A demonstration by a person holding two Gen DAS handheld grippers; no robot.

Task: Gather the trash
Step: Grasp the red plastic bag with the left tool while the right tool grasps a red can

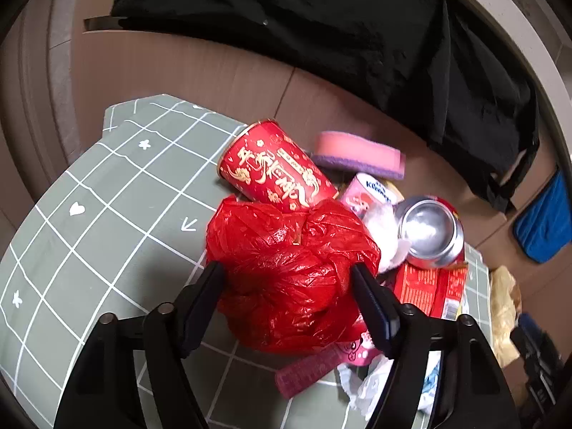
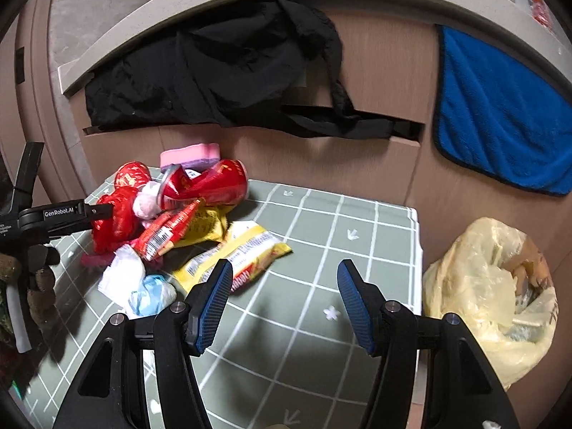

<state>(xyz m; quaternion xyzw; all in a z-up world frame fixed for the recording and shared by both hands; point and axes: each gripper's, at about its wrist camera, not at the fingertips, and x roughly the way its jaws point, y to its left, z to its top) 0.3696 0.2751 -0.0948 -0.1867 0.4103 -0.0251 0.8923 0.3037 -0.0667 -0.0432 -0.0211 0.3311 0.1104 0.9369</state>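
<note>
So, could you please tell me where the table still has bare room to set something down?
The cloth is bare between the yellow wrapper and the edge by the trash bag. Left of the red bag is also clear. The pile around the can is crowded.

red bag (image 1: 286, 271): thin crinkled glossy plastic | can (image 1: 429, 230): shiny bare metal base | sponge (image 1: 357, 153): matt pink foam, rougher purple layer | towel (image 2: 500, 114): fluffy blue cloth | tablecloth (image 2: 321, 250): smooth matt | yellow bag (image 2: 482, 286): translucent crumpled plastic

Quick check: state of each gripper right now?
Left gripper: open, jaws straddling the crumpled red plastic bag, not clamped on it.
Right gripper: open, empty, above the checked tablecloth.
</note>
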